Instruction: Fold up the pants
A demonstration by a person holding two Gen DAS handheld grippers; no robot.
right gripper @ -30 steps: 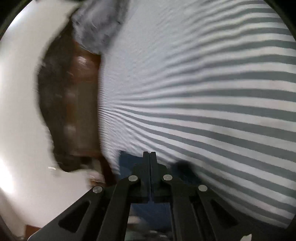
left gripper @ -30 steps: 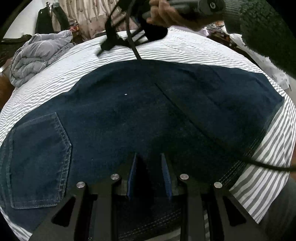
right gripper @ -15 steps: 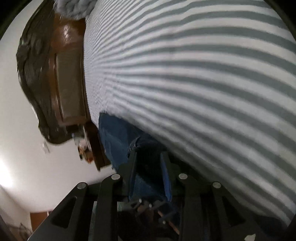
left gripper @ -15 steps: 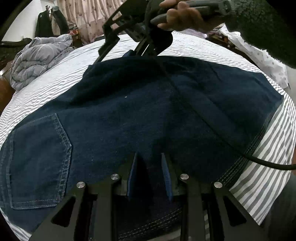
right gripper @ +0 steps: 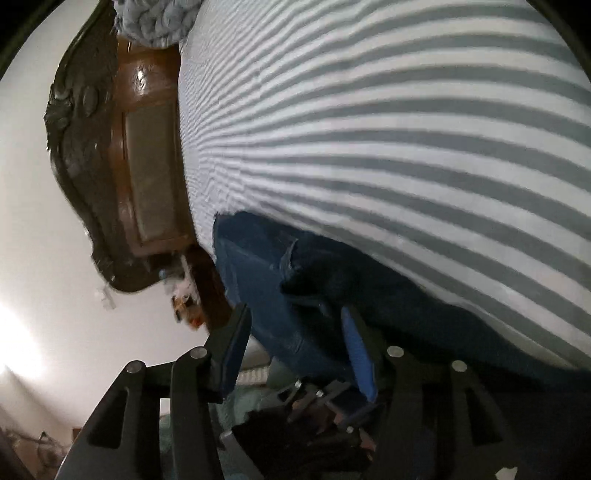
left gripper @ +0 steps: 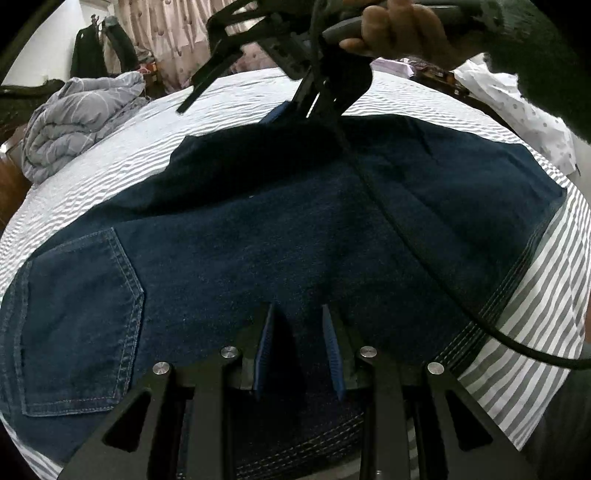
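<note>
Dark blue jeans (left gripper: 295, 221) lie folded on the striped bed sheet (left gripper: 546, 295), a back pocket (left gripper: 81, 325) at the near left. My left gripper (left gripper: 299, 343) is at their near edge, its blue pads pinching a ridge of denim. A hand (left gripper: 399, 33) holds my right gripper (left gripper: 229, 110) at the far edge of the jeans. In the right wrist view that gripper (right gripper: 295, 332) has its jaws opening. A loose fold of the jeans (right gripper: 266, 280) lies between the pads, which do not press on it.
A crumpled grey duvet (left gripper: 81, 110) lies at the far left of the bed. The carved wooden headboard (right gripper: 147, 166) stands beyond the sheet (right gripper: 406, 147). A black cable (left gripper: 406, 240) trails across the jeans. A white dotted cloth (left gripper: 535, 110) lies at the far right.
My right gripper went from shut to jaws apart and swung over the far edge of the jeans, which now shows between its fingers. The left gripper has kept still.
</note>
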